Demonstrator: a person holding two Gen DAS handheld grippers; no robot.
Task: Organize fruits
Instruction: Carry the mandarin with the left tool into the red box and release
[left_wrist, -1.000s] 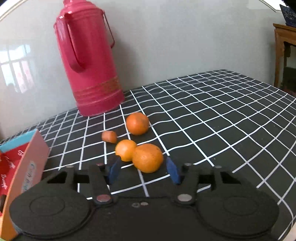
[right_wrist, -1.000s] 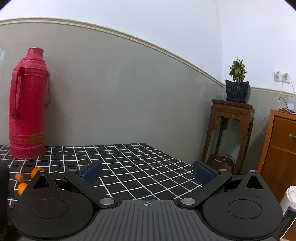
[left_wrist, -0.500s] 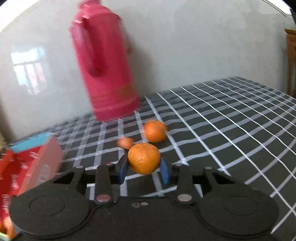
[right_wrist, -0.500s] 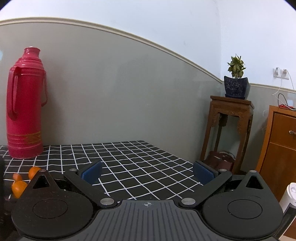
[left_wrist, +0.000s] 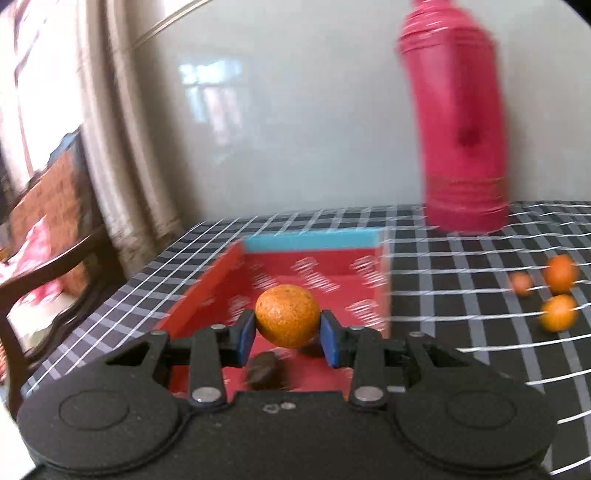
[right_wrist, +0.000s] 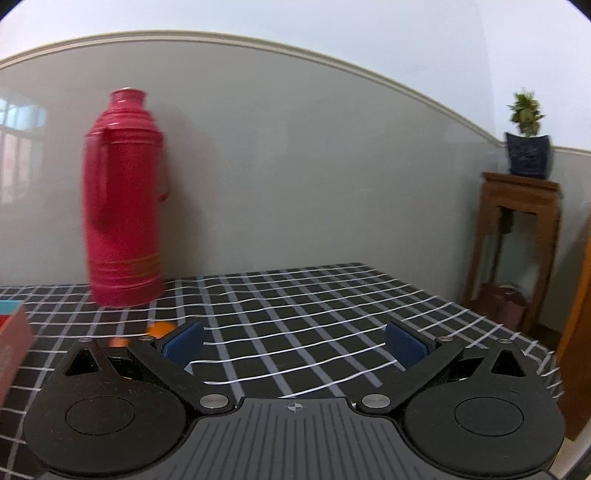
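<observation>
Orange (left_wrist: 287, 315) now over box (left_wrist: 207, 291) | dark lump (left_wrist: 264, 374) below blurred, unidentifiable

The orange (left_wrist: 287, 316) pinched between the blue pads of the left hand-held gripper (left_wrist: 287, 338) has a matt, pitted peel with dark speckles. The pads (left_wrist: 330, 343) look like soft, dull rubber; the gripper's black body is matt, grainy plastic with small bright metal pins at the joints. Beyond its fingers, the red box (left_wrist: 207, 291) looks like printed cardboard with a smooth finish. The right hand-held gripper (right_wrist: 295, 345) has the same matt black plastic, ribbed near the camera. Ahead of it to the left, the red flask (right_wrist: 123, 206) is glossy, with ridged bands. The desk (right_wrist: 332, 306) wears a checked cloth, flat and dull. Far right, the stand (right_wrist: 521, 221) is polished dark wood.
</observation>
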